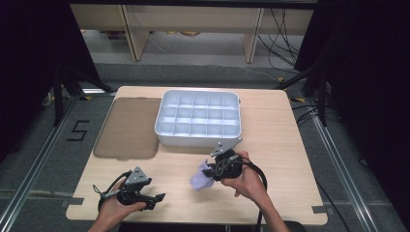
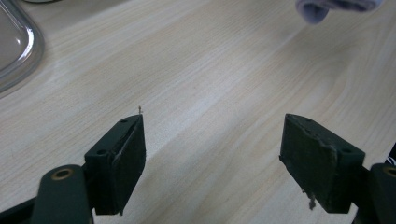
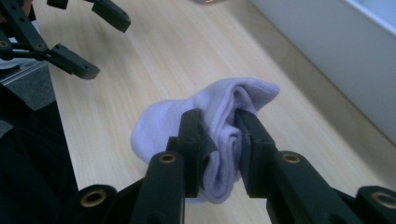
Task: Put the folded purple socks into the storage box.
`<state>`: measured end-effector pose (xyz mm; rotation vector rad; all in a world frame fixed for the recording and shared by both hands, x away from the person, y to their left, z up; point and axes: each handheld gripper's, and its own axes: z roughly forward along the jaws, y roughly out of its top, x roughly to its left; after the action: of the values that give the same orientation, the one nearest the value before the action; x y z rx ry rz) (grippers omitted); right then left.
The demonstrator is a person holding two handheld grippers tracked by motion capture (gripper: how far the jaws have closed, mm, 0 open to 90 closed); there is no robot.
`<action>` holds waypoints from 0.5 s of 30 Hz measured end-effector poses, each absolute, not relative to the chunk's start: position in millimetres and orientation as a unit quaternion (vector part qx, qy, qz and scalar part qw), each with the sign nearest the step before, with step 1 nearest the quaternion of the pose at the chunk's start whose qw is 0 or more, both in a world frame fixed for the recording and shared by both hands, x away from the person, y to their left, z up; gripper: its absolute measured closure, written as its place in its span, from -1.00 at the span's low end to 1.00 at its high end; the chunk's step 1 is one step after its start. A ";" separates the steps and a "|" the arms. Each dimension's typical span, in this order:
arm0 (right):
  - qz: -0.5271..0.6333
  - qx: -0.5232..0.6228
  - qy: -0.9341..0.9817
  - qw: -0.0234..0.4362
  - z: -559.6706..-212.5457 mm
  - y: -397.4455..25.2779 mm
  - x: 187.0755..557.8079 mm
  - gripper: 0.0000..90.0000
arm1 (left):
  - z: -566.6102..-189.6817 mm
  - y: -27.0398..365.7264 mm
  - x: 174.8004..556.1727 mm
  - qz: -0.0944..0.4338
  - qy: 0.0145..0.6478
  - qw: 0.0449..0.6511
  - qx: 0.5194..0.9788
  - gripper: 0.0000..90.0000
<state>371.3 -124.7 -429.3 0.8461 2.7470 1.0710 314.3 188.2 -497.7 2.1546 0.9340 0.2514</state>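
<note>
A: Where is the sock?

B: The lavender sock, bunched, is pinched between the jaws of the right gripper, just above the tabletop. Jaws narrow, closed on fabric.

A: And the target?

B: Probably the white compartment tray; it lies just beyond the right gripper, nothing between. The left gripper idles wide open, empty. The smoky lid sits left of the tray.

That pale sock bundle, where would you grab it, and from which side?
Across its thick folded middle, from the person's side, as the right hand-held gripper does now: the sock is bunched into a soft roll there, so both jaws press on layers. The left hand-held gripper waits open over the table.
</note>
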 end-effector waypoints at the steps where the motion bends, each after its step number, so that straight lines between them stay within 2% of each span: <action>1: 0.348 0.274 0.895 0.041 -427.1 -127.1 372.6 0.64 | -497.7 188.3 314.4 0.098 0.366 0.380 0.844 -0.51; 15: 0.337 0.302 0.889 0.076 -401.6 -153.9 389.1 0.64 | -497.6 189.1 315.0 0.104 0.367 0.377 0.844 -0.51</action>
<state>389.1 -153.9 -401.6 0.9048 2.6644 1.0103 315.0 189.1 -497.6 2.1575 0.9393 0.2653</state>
